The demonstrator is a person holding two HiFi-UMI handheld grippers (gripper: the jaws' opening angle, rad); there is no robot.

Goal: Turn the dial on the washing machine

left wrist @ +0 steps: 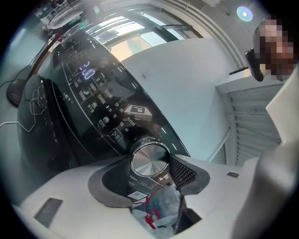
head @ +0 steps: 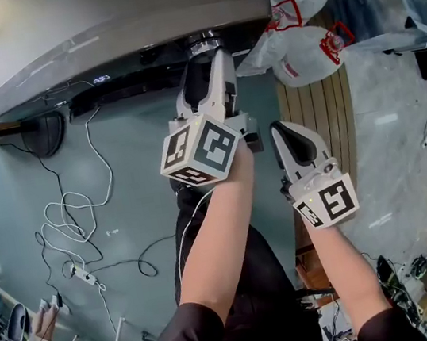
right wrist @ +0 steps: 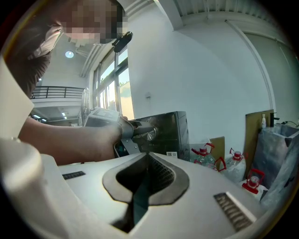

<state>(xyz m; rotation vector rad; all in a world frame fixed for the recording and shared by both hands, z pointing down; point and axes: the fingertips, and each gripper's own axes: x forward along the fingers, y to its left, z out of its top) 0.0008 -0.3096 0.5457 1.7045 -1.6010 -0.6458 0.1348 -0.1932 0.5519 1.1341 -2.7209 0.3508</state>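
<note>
Head view: the washing machine [head: 119,28] is lying across the top of the frame. Its dial [head: 203,40] is projecting from the front edge, and the left gripper [head: 206,54] is reaching onto it. The right gripper [head: 281,127] is hanging alongside, apart from the machine.

Left gripper view: the jaws are standing wide and pinching the dial [left wrist: 149,158] by its rim, with the ribbed pad lying against its right side. Judgement: it is looking like a rigid, polished metal knob, probably slippery, so both pads are belonging squarely on the rim. The control panel [left wrist: 98,102] is showing white characters and blue lit digits, all too small to read. A square marker sticker [left wrist: 138,110] and a white code label [left wrist: 138,195] are giving nothing legible.

Right gripper view: the jaws are pressing together on nothing, and no readable writing is showing
</note>
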